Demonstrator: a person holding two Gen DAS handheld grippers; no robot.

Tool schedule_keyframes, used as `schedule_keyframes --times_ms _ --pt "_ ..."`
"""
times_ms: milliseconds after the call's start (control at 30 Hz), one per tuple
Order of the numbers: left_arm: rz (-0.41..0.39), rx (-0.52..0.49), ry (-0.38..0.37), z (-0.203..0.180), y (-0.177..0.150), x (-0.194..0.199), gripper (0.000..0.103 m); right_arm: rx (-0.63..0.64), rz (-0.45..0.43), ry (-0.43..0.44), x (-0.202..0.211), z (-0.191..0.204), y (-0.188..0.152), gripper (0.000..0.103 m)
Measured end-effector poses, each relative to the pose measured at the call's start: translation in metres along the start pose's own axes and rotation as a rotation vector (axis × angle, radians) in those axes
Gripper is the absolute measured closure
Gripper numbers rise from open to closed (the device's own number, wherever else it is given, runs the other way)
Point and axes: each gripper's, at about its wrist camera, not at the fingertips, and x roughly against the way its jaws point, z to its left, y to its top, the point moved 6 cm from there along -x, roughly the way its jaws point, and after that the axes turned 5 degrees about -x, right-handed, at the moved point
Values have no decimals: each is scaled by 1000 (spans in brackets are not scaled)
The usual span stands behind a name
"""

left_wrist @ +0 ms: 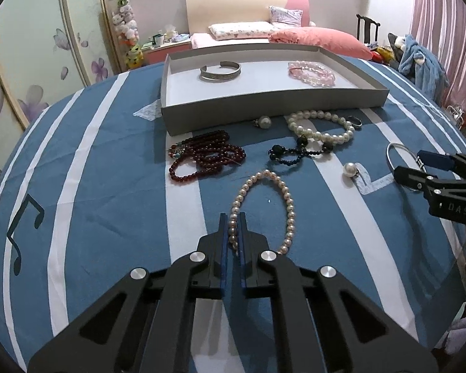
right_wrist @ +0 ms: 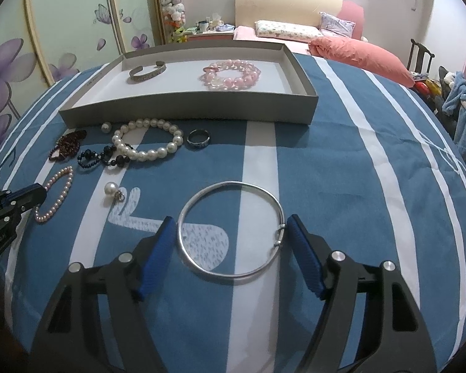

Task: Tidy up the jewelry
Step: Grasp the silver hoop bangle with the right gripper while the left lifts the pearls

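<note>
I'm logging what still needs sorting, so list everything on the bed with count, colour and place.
tray: 1, grey, far side of the striped bedspread
cuff bangle: 1, silver, in tray, left
pink bead bracelet: 1, pink, in tray, right
large pearl bracelet: 1, white, in front of tray
band ring: 1, dark, right of the large pearls
pearl rings: 2, white, one by tray, one near the wire bangle
dark blue beads: 1 strand
red bead strand: 1, dark red, left
small pearl bracelet: 1, pinkish white
wire bangle: 1, silver
left gripper: shut on small pearl bracelet
right gripper: open around wire bangle
</note>
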Motion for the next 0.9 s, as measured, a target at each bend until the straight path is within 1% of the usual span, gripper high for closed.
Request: schedule_keyframes --times_ms 67,167,400,700,900 --pt "-14 11 -10 2 2 2 97 -15 -3 11 2 0 -1 32" --pt "-55 31 -20 5 6 10 97 -30 -15 21 5 -1 -1 32" --pt "-160 68 -28 7 21 30 97 -56 -80 43 18 2 6 32" --pt "-253 72 -16 -5 32 44 97 -74 -140 71 30 10 10 32" --pt "-300 67 5 -11 36 53 97 -76 -208 66 42 13 15 32"
